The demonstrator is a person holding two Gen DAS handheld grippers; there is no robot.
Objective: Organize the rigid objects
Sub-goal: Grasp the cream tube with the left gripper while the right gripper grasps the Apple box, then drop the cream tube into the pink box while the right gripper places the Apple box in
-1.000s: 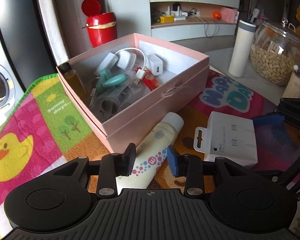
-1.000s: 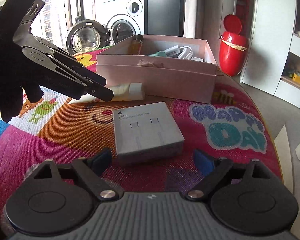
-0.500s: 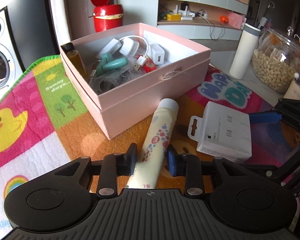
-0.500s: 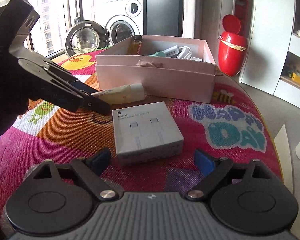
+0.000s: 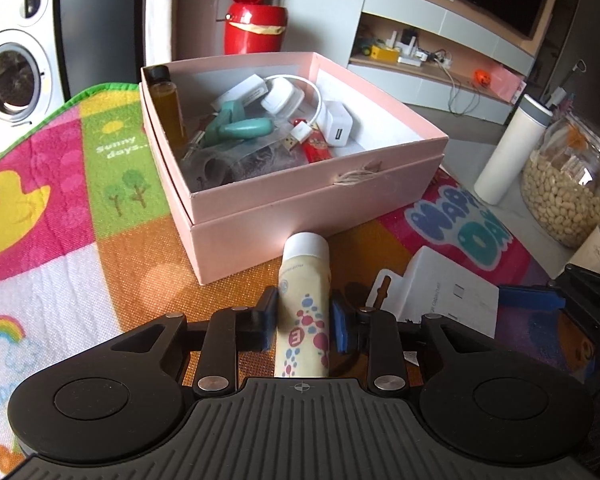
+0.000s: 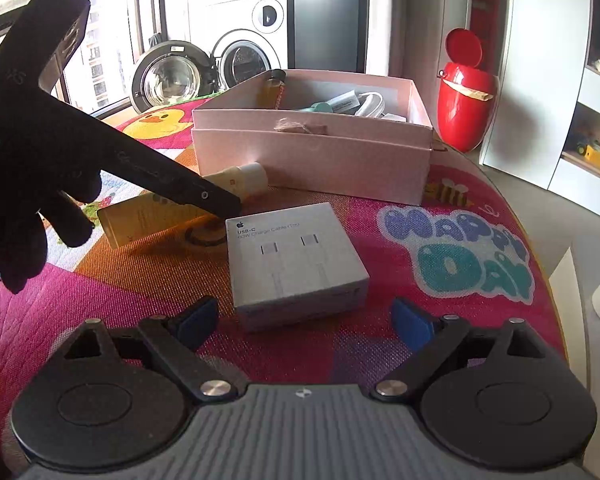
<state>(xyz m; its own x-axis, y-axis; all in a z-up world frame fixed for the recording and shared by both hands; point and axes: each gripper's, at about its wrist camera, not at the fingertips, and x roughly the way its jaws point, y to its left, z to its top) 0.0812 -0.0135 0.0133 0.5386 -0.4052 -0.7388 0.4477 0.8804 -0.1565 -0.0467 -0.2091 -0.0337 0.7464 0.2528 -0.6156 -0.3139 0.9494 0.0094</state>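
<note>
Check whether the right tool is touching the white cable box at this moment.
Apart. In the right wrist view the right tool stands wide open, and the colourful mat shows between each blue pad and the white cable box.

Left tongs angled downward, blue pads pressed on both sides of a cream tube (gloved hand behind, dark). Right tongs also tilted down, jaws spread wide and opening further, nothing between them.
</note>
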